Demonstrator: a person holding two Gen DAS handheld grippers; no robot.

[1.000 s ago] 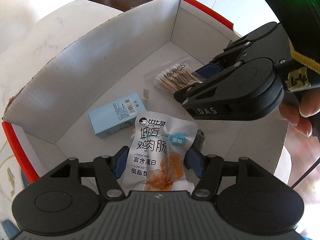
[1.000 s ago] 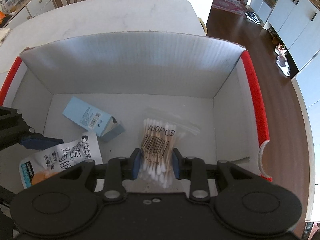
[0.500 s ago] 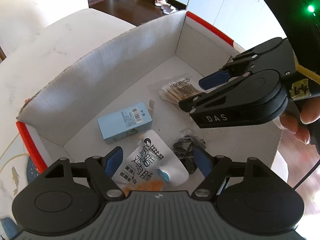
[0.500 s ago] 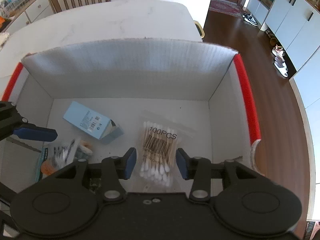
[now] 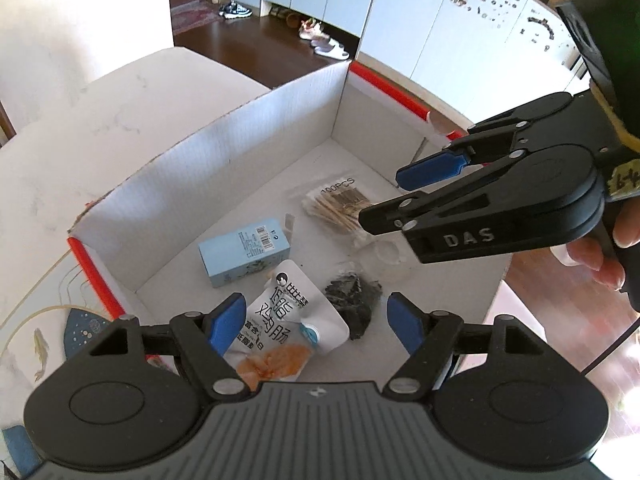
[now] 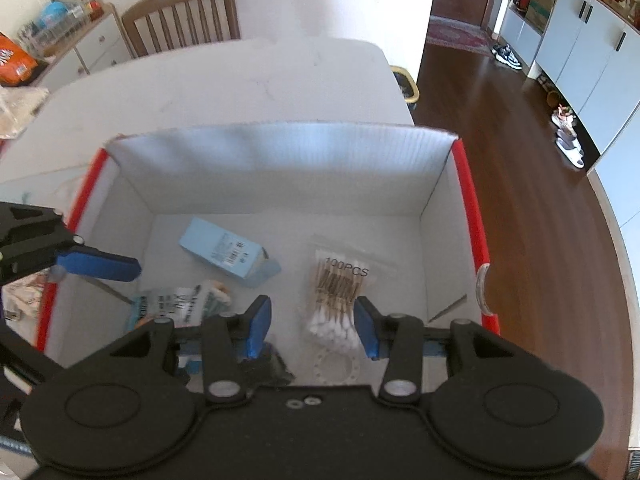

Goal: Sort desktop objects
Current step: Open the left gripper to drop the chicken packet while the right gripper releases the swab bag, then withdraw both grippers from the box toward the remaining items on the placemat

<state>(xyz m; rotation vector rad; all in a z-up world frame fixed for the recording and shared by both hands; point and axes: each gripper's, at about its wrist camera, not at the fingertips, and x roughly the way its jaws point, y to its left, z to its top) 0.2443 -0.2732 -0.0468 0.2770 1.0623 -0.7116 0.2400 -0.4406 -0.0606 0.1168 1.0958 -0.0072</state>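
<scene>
Bright daylight, blown-out white table [image 5: 100, 128], strong fisheye bending, slight blur at edges.

A wooden chair [image 6: 182, 16] stands behind the white surface [image 6: 248, 84]. The floor [image 6: 500, 128] is dark wood. White cabinets [image 6: 592, 48] line the right wall, with shoes [image 6: 506, 55] on the floor just beside them. An orange bag [image 6: 14, 62] lies far left.

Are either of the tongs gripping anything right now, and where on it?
Nothing is held. The left tongs stand open above the snack pouch; the right tongs are open above the cotton swabs, both lying in the box.
</scene>
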